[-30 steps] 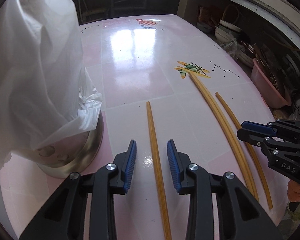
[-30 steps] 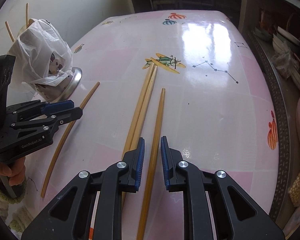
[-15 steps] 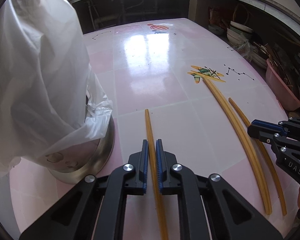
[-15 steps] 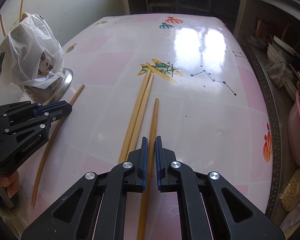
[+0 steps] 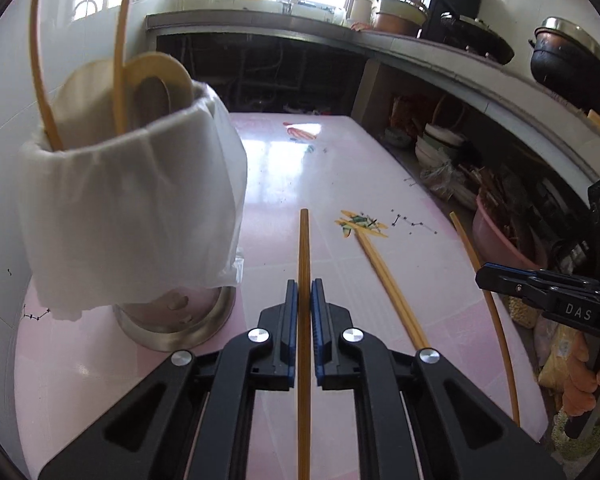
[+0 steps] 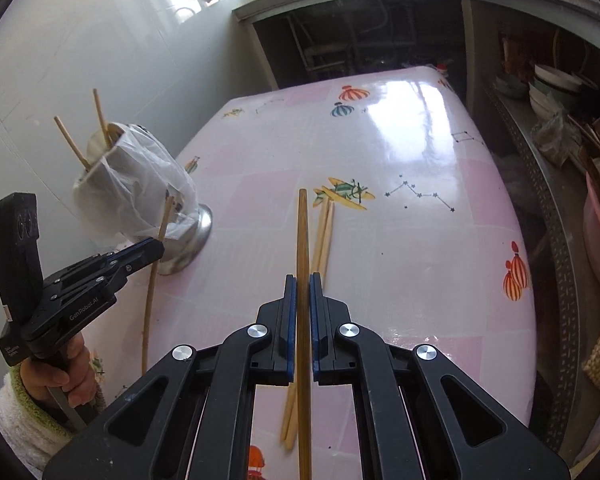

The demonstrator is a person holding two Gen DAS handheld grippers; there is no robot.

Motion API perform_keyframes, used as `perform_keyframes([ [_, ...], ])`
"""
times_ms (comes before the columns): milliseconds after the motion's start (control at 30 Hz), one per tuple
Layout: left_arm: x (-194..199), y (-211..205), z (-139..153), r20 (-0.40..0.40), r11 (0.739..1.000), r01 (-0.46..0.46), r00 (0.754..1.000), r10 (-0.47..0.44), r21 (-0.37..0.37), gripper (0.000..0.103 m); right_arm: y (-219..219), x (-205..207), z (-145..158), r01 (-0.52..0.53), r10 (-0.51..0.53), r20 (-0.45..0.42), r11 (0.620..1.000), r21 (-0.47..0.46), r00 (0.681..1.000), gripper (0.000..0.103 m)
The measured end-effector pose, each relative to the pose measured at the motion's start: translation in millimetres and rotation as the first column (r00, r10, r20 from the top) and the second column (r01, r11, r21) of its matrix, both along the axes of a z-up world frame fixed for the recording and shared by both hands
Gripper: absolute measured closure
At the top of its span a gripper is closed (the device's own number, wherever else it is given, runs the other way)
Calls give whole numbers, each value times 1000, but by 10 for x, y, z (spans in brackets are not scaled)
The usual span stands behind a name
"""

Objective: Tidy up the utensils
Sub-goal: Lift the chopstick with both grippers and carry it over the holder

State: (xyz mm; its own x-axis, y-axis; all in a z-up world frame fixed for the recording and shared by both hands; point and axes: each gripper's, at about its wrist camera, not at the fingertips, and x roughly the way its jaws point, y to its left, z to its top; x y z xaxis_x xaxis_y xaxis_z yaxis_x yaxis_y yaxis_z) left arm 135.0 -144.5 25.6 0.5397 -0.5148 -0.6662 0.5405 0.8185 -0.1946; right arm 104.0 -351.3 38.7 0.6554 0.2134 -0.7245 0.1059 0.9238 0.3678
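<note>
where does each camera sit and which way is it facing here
Left wrist: on the left gripper, looking along its fingers over the pink table past the bag-covered utensil holder; it is shut on a chopstick; the right gripper and hand show at right.
Right wrist: on the right gripper, facing down the table; shut on another chopstick; the left gripper and a sleeve at left.
Shared: table, holder, the chopstick pair lying on it.

Both grippers' jaws clamped, angled downward

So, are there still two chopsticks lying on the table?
Yes, a pair of chopsticks lies flat on the pink table, beside the right gripper.
</note>
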Motion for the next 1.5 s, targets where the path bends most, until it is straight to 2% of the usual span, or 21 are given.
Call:
perform_keyframes([
  [133, -234, 287, 317, 62, 994, 8, 998, -2, -106, 97, 12, -126, 265, -23, 20, 69, 998, 54, 997, 99],
  [300, -459, 662, 702, 148, 979, 2, 989, 28, -202, 97, 98, -147, 529, -63, 46, 143, 991, 117, 989, 99],
  [500, -489, 1004, 1253, 228, 949, 0, 971, 76, -316, 97, 184, -33, 807, -110, 73, 224, 981, 159, 972, 99],
  [733, -420, 1217, 1876, 343, 919, 26, 932, 120, -393, 97, 306, 136, 915, -152, 104, 264, 974, 167, 959, 99],
  [900, -341, 1248, 2186, 439, 924, -4, 879, 186, -383, 97, 365, 187, 877, -168, 119, 262, 970, 176, 958, 99],
  [1000, -273, 1236, 2231, 473, 935, -37, 855, 211, -352, 97, 369, 205, 859, -174, 123, 260, 968, 183, 958, 99],
  [1167, -89, 1193, 2111, 472, 951, -88, 852, 226, -297, 97, 371, 227, 783, -178, 128, 247, 965, 193, 961, 99],
  [1500, 246, 1017, 1631, 408, 974, -138, 890, 201, -179, 97, 376, 283, 684, -172, 128, 215, 964, 201, 968, 99],
])
